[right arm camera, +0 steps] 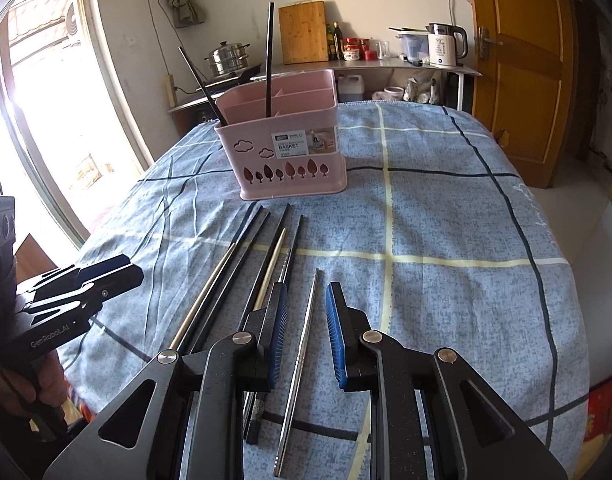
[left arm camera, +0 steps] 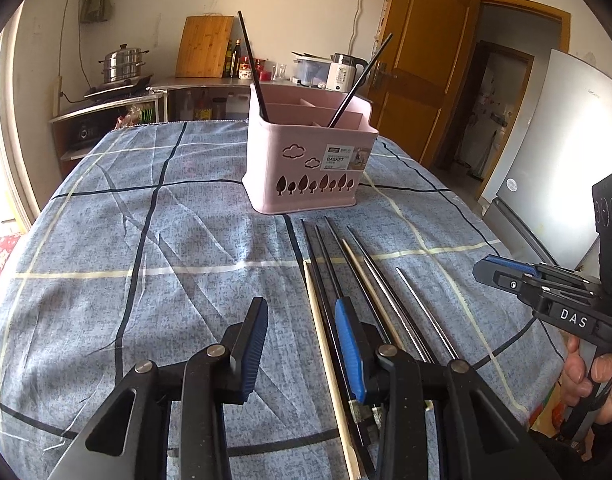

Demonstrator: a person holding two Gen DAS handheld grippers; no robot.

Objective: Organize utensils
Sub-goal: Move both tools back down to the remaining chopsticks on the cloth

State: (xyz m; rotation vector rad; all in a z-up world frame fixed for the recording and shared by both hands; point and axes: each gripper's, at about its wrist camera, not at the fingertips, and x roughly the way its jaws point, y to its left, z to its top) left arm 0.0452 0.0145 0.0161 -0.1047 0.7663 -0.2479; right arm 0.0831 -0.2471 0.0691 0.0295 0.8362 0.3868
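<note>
Chopsticks lie loose in a row on the blue checked cloth (left arm camera: 185, 216) covering the worktop, just near of the pink plastic utensil basket (left arm camera: 306, 168). The row holds several black chopsticks (left arm camera: 324, 258), two pale wooden chopsticks (left arm camera: 326, 344) and two silver metal chopsticks (right arm camera: 301, 360), all pointing roughly toward the basket. Two long black chopsticks (left arm camera: 251, 68) stand tilted inside the basket, one in its left compartment and one further right, leaning apart. The left tool (left arm camera: 301, 344) is open, its blue-padded fingers spread above the cloth; its right finger sits over the black chopsticks at the left side of the row, and contact cannot be confirmed. The right tool (right arm camera: 306, 332) is open, its fingers on either side of the rightmost silver metal chopstick without touching it. A hand (left arm camera: 582, 372) grips the handle of the right tool. On the far counter (right arm camera: 386, 65) stand a steel steamer pot (right arm camera: 227, 58), a wooden cutting board (right arm camera: 303, 32) and a white electric kettle (right arm camera: 444, 44).
</note>
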